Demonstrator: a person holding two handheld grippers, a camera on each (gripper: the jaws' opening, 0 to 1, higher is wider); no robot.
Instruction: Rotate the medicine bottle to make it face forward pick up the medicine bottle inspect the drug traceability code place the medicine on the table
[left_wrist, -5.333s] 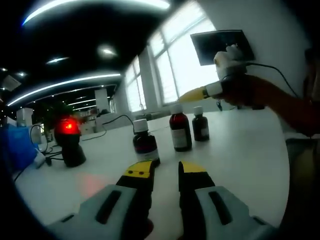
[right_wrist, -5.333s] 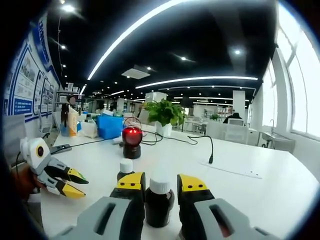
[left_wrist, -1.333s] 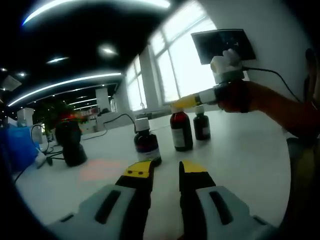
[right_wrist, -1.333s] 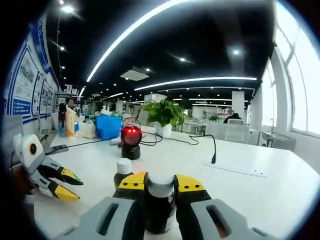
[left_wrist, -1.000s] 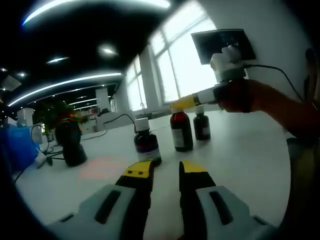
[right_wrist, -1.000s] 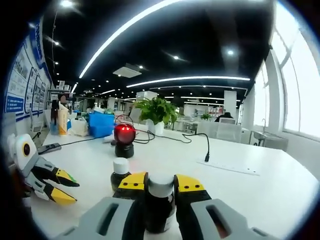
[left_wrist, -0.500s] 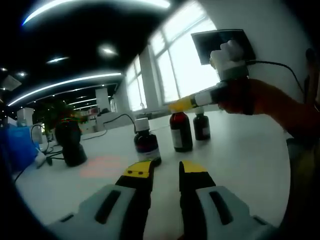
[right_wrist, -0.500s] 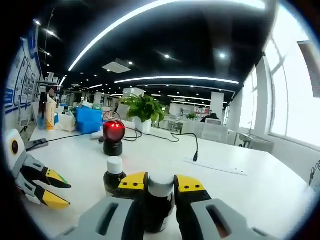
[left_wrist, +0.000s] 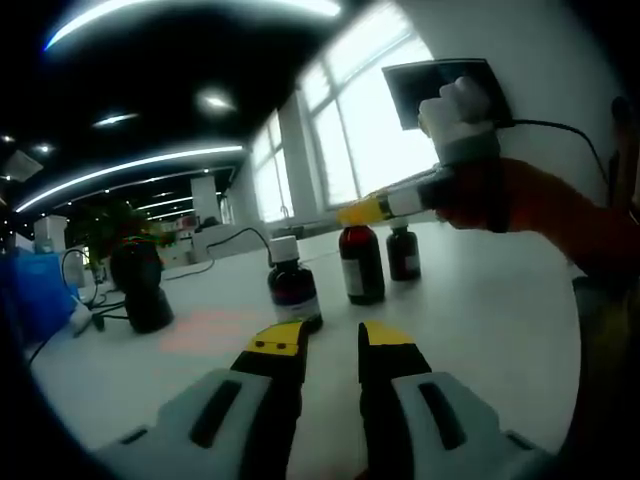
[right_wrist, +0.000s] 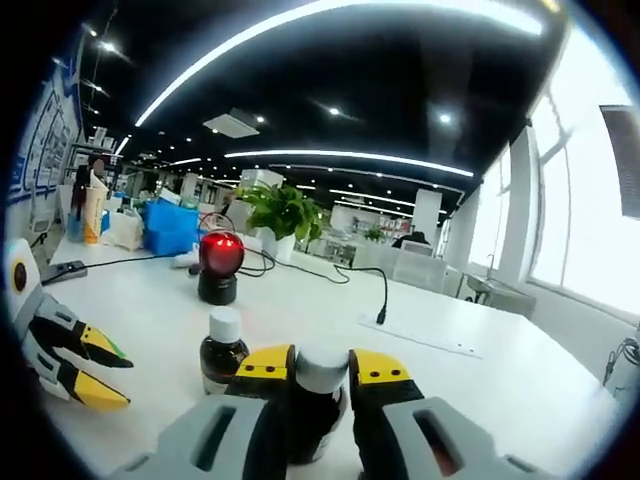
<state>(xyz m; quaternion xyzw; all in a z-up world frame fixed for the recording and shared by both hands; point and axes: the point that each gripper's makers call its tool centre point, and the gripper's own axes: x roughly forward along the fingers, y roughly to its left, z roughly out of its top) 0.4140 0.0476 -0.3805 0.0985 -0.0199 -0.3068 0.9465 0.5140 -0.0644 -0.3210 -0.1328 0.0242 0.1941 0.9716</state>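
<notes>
Three brown medicine bottles with white caps stand on the white table (left_wrist: 500, 300). My right gripper (right_wrist: 321, 366) is shut on the cap and neck of the middle bottle (right_wrist: 318, 408). In the left gripper view a hand holds that right gripper (left_wrist: 358, 211) over the same middle bottle (left_wrist: 361, 268), whose base rests on the table. A second bottle (left_wrist: 293, 291) stands to its left, close ahead of my open left gripper (left_wrist: 332, 340), and a third bottle (left_wrist: 402, 253) stands behind it. In the right gripper view the second bottle (right_wrist: 221, 351) stands left of the jaws and the left gripper (right_wrist: 72, 368) shows at the far left, open.
A black scanner (right_wrist: 219, 267) with a red light stands farther back on the table, dark in the left gripper view (left_wrist: 140, 292). A black cable (right_wrist: 384, 292), a potted plant (right_wrist: 281, 215) and a blue box (right_wrist: 170, 227) lie beyond. Windows line one side.
My right gripper has shut on the middle bottle's cap. Over the last second the right gripper view has swung, sliding the scene leftward. The left gripper has stayed still and open.
</notes>
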